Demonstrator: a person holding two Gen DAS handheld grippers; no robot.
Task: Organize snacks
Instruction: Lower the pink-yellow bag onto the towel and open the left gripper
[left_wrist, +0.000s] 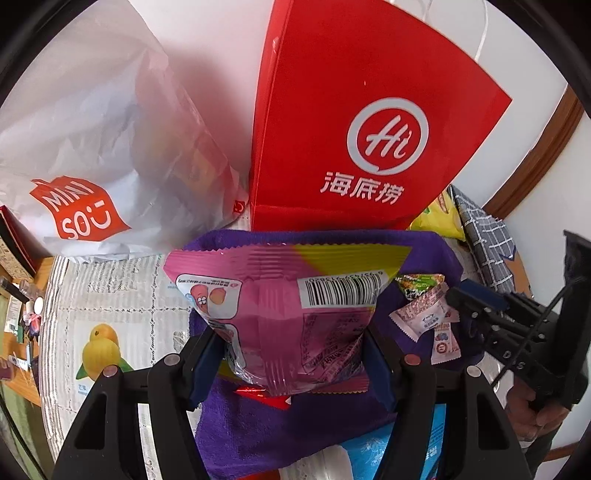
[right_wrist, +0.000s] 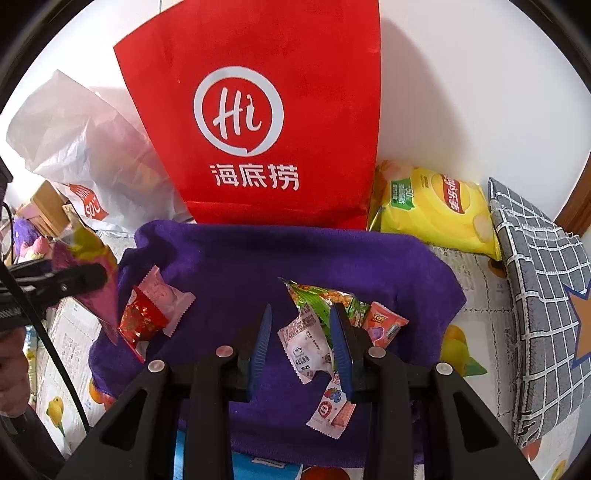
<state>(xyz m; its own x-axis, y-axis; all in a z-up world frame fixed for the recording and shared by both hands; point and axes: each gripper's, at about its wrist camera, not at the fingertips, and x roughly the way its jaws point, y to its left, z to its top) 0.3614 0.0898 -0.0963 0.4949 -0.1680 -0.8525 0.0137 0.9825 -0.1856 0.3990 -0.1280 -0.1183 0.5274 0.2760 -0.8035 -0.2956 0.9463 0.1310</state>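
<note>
Left gripper: pinches big pink and yellow snack bag, up over purple towel.
Right gripper: spread, around small white candy wrapper.
Left to do: most small snacks.

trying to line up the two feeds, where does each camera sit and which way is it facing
Left wrist: sits on the left gripper, looking down past its fingers at the pink snack bag they clamp; the right gripper and a hand show at right.
Right wrist: sits on the right gripper, looking down at the small white packet between its fingers; the left gripper shows at left.
Both share the purple towel, red bag and white bag.
</note>
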